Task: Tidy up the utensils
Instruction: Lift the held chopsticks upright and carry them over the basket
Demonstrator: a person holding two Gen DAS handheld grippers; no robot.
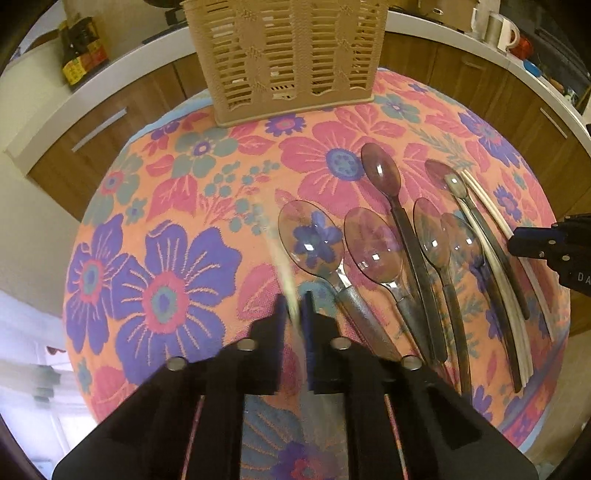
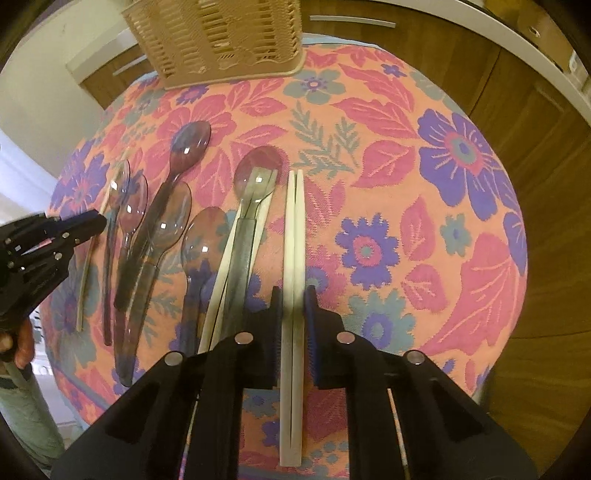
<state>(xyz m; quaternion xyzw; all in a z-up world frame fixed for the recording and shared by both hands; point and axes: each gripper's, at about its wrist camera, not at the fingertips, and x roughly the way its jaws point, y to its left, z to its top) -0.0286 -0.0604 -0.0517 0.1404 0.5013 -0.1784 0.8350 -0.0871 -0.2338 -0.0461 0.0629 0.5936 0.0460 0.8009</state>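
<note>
A beige slotted utensil basket (image 1: pixel 284 55) stands at the far edge of the flowered table; it also shows in the right wrist view (image 2: pixel 218 37). Several clear plastic spoons (image 1: pixel 376 243) and white chopsticks (image 1: pixel 495 240) lie in a row. My left gripper (image 1: pixel 293 306) is shut on a pale chopstick (image 1: pixel 286 273), blurred, left of the spoons. My right gripper (image 2: pixel 293 299) is shut on a pair of white chopsticks (image 2: pixel 295 229) that point toward the basket. The left gripper also shows in the right wrist view (image 2: pixel 88 221), with its chopstick (image 2: pixel 86 273).
The flowered tablecloth (image 1: pixel 166 258) covers a round table. Wooden cabinets and a white counter (image 1: pixel 92 96) run behind it, with bottles (image 1: pixel 79 48) at left and mugs (image 1: pixel 502 29) at right. A bare stretch of cloth (image 2: pixel 424 221) lies right of the chopsticks.
</note>
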